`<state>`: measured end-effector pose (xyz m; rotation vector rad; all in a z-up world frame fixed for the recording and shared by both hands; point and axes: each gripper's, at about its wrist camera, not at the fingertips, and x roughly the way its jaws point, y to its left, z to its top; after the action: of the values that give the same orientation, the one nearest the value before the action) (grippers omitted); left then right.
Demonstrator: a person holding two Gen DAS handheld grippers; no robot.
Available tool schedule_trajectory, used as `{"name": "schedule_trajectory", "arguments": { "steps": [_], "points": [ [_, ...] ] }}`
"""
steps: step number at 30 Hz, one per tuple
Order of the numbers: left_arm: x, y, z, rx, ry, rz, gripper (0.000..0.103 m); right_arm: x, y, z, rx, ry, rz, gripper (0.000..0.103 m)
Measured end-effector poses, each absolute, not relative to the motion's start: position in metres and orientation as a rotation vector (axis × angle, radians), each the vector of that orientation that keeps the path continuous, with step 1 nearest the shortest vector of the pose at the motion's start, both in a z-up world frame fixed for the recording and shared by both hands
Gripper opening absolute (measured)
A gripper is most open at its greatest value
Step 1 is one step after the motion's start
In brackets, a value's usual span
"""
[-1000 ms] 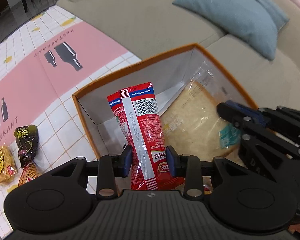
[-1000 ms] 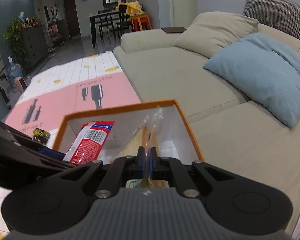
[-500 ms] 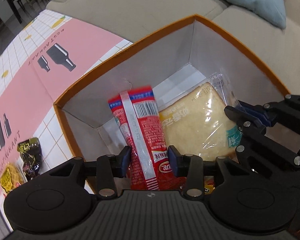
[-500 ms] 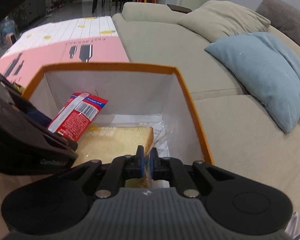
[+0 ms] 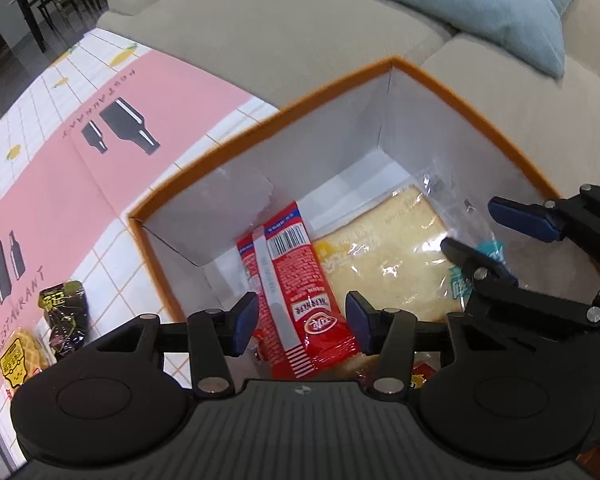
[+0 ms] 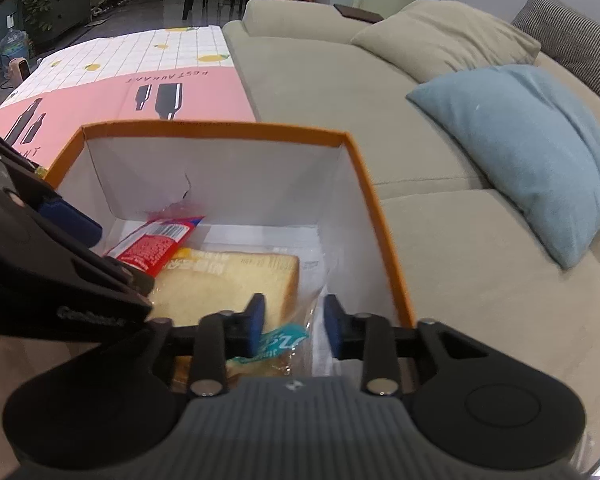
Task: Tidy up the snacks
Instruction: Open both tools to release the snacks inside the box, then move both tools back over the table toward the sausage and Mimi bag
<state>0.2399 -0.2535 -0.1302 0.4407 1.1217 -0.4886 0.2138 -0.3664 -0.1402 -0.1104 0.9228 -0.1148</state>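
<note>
An orange-rimmed box (image 5: 452, 96) with white inner walls sits on the bench at the centre of both views, hard against a beige sofa (image 6: 340, 92). Inside lie a red snack packet (image 5: 300, 280) and a wrapped bread slice (image 5: 392, 256), side by side. The left gripper (image 5: 302, 324) straddles the red packet's lower end, its jaws opening, pads clear of the wrapper. The right gripper (image 6: 294, 326) hangs over the bread's teal-printed corner, jaws opening too, the plastic loose between them. At lower left of the left view, a dark packet (image 5: 64, 316) and a yellow packet (image 5: 18, 354) lie on the pink tablecloth (image 5: 60, 176). A blue cushion (image 6: 532, 152) rests on the sofa at right.
</note>
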Motion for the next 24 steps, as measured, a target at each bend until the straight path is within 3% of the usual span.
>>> {"name": "schedule_trajectory", "arguments": {
  "steps": [5, 24],
  "points": [
    [0.227, -0.242, -0.107, 0.395, 1.075, -0.485, 0.059, 0.206, -0.363, -0.126, -0.13, 0.887, -0.124, 0.048],
    [0.148, -0.122, -0.021, 0.205, 0.845, -0.344, 0.059, 0.127, -0.304, -0.056, 0.023, 0.673, -0.164, 0.051]
  ]
}}
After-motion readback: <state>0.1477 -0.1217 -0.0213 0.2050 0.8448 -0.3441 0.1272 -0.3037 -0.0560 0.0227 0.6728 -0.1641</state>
